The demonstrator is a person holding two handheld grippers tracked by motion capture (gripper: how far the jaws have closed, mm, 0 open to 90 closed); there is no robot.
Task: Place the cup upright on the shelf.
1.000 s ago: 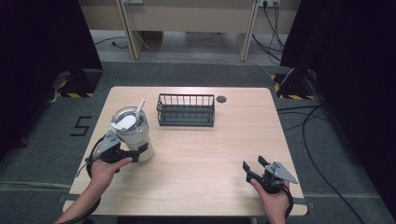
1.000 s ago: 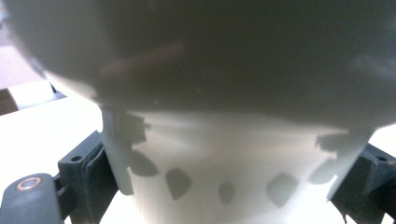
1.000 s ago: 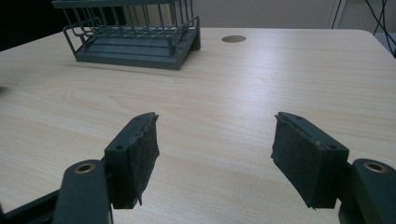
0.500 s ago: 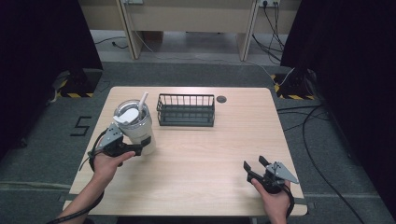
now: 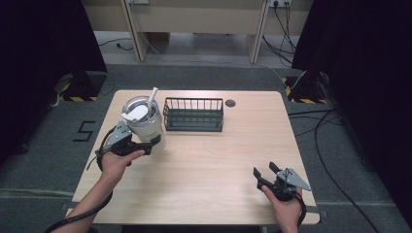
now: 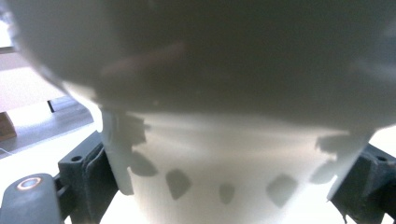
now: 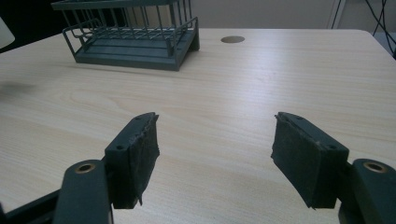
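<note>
Since the earlier high views, the left gripper (image 5: 154,141) and the tall white tumbler with a lid and white straw (image 5: 142,121) it carries have shifted toward the upper right of the frame, closer to the dark wire basket (image 5: 193,114); the person's left forearm now stretches further up from the bottom edge. The right gripper (image 5: 265,171) stays in the lower right of the frame, unchanged.

In the high view the tumbler sits in the left half of the light wooden table (image 5: 233,155), just left of the basket's near-left corner, the two close but apart. The left gripper's jaws clasp the tumbler's lower body from the near side. In the left gripper view the white tumbler wall (image 6: 233,154) fills the space between the jaws, with a pad pressed against each flank.

The tumbler's lid is on, the straw leaning up and to the right through it; any contents are hidden. The basket looks empty, its bars and floor bare in the right gripper view (image 7: 130,39).

The right gripper (image 7: 215,149) spreads its jaws wide with nothing between them, over bare tabletop.
</note>
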